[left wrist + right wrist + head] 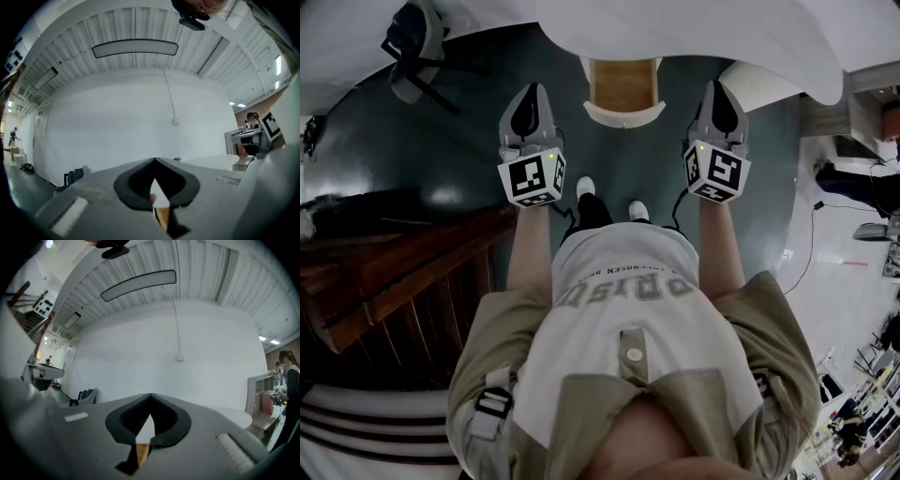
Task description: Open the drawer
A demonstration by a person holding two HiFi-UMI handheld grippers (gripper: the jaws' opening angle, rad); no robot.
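Note:
A small wooden-topped cabinet with a white front (623, 92) stands ahead of me under the edge of a white table (694, 28). I cannot make out its drawer or handle. My left gripper (527, 105) is held out to its left and my right gripper (721, 101) to its right, both apart from it. In the left gripper view the left gripper (153, 160) has its jaws meeting at the tips with nothing between them. The right gripper (150, 395) shows the same in its own view. A sliver of wood (162, 218) shows through the gap below the tips.
A dark wooden stair or bench (394, 272) runs along my left side. A chair (417, 47) stands at the far left on the dark green floor (441, 159). A white slatted unit (761, 84) sits beyond the right gripper. My feet (585, 187) are just behind the cabinet.

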